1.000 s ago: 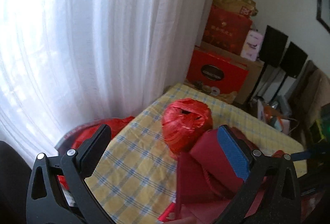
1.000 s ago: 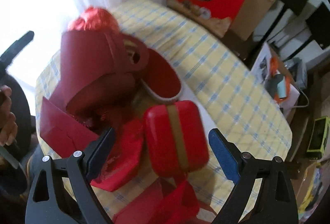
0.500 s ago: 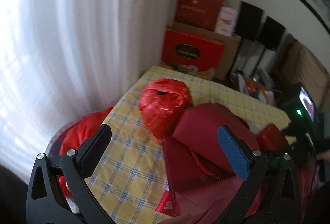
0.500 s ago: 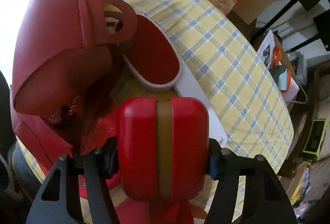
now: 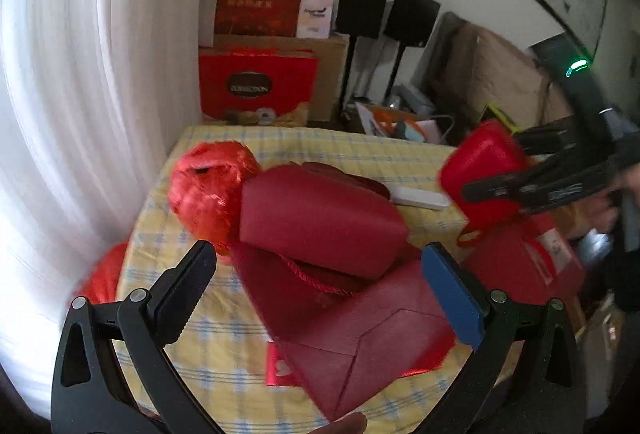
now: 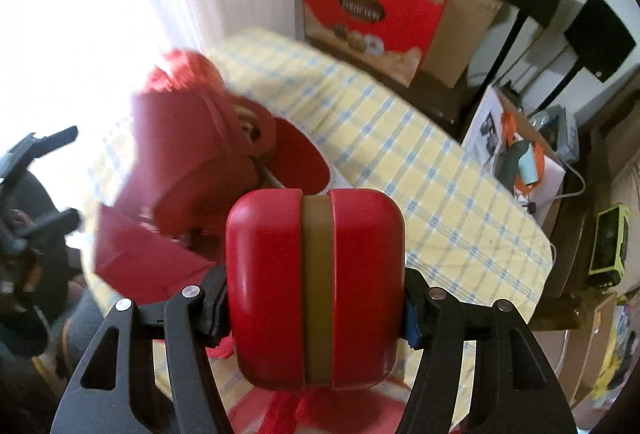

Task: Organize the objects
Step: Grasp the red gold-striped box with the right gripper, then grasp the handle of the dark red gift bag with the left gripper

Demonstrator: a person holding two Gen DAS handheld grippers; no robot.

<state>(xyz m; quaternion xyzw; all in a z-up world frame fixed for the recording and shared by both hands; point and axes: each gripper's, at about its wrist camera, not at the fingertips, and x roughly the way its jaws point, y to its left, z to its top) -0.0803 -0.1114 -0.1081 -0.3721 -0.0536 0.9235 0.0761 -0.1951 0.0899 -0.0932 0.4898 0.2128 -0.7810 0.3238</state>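
My right gripper (image 6: 316, 308) is shut on a red rounded case (image 6: 276, 286) with a gold band, held up off the yellow checked table (image 6: 420, 170). The left wrist view shows that case (image 5: 484, 170) in the air at the right, clamped by the right gripper (image 5: 516, 182). My left gripper (image 5: 318, 262) stands open above a flat dark red paper bag (image 5: 360, 334), with nothing between its fingers. Another dark red bag (image 5: 320, 218) lies across the flat one. Behind them sits a shiny red wrapped bundle (image 5: 212, 190).
A flat white item (image 5: 420, 198) lies on the cloth past the bags. A red plastic bag (image 5: 104, 274) hangs at the table's left edge by the white curtain (image 5: 80, 74). Red gift boxes (image 5: 256, 82), cardboard and black speakers (image 5: 360, 6) stand behind the table.
My right gripper has shut on the red case and lifted it off the table. My left gripper has rolled and swung towards the room, staying open.
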